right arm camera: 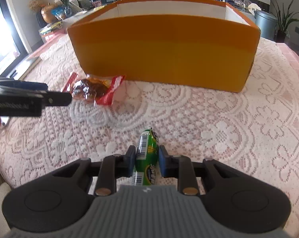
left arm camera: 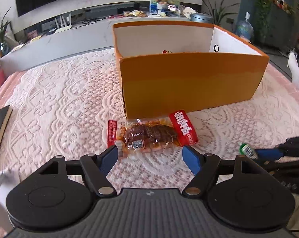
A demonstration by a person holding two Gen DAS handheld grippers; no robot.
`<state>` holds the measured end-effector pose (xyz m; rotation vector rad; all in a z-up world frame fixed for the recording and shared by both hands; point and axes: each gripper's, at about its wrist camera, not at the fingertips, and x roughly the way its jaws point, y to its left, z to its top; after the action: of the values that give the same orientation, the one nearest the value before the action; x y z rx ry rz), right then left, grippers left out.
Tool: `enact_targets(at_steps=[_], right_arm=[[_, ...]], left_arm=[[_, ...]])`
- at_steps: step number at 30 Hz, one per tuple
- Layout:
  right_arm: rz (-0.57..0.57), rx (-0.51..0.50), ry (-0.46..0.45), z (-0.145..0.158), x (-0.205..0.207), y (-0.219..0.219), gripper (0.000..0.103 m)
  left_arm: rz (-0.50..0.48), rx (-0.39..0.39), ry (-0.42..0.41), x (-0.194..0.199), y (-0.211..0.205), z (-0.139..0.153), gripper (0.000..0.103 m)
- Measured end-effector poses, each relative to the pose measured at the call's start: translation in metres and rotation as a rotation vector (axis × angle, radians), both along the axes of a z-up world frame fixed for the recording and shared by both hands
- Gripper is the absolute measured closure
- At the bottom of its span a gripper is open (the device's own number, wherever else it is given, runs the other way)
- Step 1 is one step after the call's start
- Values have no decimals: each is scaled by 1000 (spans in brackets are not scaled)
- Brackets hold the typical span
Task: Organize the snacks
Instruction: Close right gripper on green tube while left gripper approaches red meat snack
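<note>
At twelve o'clock from our left gripper (left arm camera: 150, 154), jaws spread and empty, the red meat snack packet (left arm camera: 149, 134) lies crosswise against the orange box (left arm camera: 189, 83). Our right gripper (right arm camera: 146, 163) is clenched on the green snack tube (right arm camera: 146, 154), pointing toward twelve.

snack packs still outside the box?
2. Red pack lies by the box front; green pack is in the right gripper. Box contents are mostly hidden.
</note>
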<state>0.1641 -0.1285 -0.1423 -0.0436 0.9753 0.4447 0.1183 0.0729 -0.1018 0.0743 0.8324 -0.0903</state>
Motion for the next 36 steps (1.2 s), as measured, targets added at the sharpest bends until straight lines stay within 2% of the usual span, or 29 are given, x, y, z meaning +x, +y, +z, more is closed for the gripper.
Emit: enact_targets(at_steps=[3,6,9,15,22,26,29,32,34,36], right_arm=[[-16,18,-13,2,9,-2,81],[-21,29,-31,3,15,-3,81],[-21,45,-31,-2,19,-4,81],[-3,51,-35,-6,21,-3,81],[-12,77,-22,-9,23,-7,81],[-18,81,-20,-9,22,-10,81],[-26,81,-18,-9,22,-13,81],[-35,82,-14,-9,21,-16,81],[-37,84,-12,-9,21,-16,81],[-35,81,-14,-9,21,-15,81]], left_arm=[[3,-33,-13,12,10,-3,17],[17,-105,-33,25,23,-3,17],[40,-178,-17,40,33,-8,17],[1,-172,54,55,24,-23,27],[-25,-199,141,36,16,-17,37],[-123,-223,188,20,2,-14,38],[-166,-181,206,12,-8,-14,37],[-52,-156,215,8,-12,-16,35],[50,-205,204,2,-15,-17,27],[110,-259,186,-5,-20,-17,26]])
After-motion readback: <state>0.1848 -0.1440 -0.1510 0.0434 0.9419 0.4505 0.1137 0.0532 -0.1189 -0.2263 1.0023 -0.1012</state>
